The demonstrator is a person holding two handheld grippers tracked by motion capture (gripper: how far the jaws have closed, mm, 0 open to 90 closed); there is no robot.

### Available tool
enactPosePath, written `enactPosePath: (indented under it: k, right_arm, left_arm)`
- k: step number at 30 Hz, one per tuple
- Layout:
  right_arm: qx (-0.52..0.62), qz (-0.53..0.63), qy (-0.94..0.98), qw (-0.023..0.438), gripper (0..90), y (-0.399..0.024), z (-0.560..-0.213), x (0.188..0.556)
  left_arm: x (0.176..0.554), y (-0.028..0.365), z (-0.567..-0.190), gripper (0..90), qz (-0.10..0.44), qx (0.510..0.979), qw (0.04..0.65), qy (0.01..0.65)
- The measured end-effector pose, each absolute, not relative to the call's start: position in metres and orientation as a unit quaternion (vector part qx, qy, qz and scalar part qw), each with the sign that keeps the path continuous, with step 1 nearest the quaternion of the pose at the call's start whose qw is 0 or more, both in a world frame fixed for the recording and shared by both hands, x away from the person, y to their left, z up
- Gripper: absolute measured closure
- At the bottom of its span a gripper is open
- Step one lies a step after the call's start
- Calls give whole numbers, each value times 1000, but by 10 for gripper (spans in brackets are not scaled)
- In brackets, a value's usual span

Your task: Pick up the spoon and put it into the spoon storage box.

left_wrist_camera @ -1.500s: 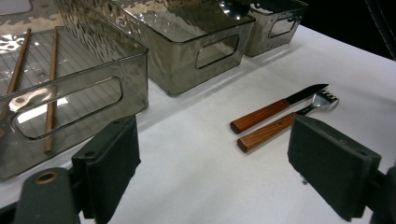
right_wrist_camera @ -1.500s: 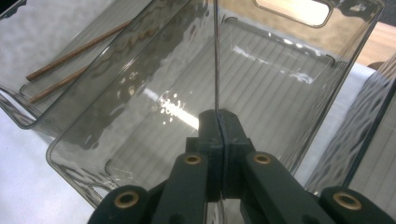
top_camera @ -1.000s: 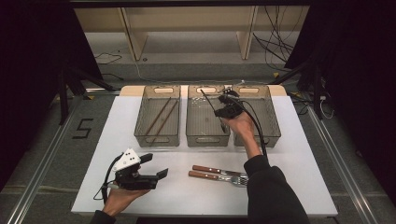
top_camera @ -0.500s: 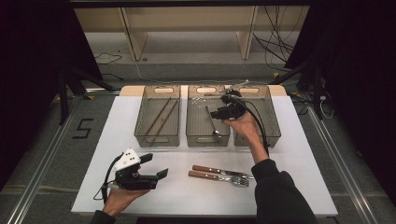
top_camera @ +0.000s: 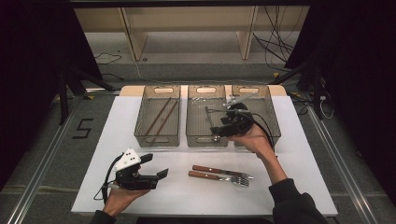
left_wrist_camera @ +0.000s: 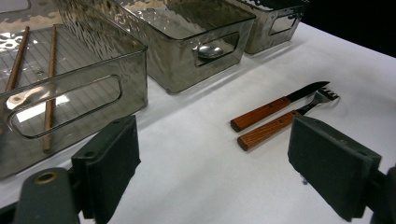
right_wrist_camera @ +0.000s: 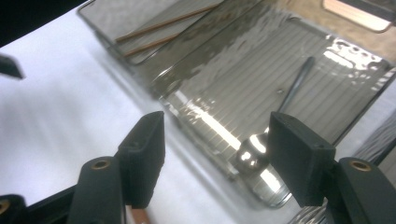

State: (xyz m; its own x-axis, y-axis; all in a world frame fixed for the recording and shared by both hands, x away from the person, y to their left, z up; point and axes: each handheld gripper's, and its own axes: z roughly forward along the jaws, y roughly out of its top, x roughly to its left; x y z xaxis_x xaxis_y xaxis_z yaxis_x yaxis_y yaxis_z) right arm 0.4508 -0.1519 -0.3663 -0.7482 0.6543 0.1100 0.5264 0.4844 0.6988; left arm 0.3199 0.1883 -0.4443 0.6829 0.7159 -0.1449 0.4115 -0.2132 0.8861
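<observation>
The spoon [right_wrist_camera: 275,122] lies in the middle bin [top_camera: 206,137], dropped there; the right gripper [top_camera: 218,132], jaws just opened and empty, hangs above it. Next, probably the fork [top_camera: 219,177] or knife [top_camera: 222,171] on the table [top_camera: 299,158], near the idle left gripper [top_camera: 159,175], jaws apart.

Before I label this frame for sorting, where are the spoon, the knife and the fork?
spoon [right_wrist_camera: 250,156], right gripper view, on its bowl.
knife [left_wrist_camera: 261,113], left gripper view, on its wooden handle.
fork [top_camera: 241,180], high view, on its tines.
</observation>
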Motion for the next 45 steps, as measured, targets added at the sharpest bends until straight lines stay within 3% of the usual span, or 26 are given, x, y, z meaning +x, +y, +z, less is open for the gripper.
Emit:
enactPosePath:
  k: [19,45]
  right_arm:
    - [309,357,878,79,314,-148,-386,408]
    - [274,307,909,68,309,-137,-417,397]
  left_arm:
    - [319,189,-444,161,150,763,511,366]
    - [319,190,-444,161,150,760,516,365]
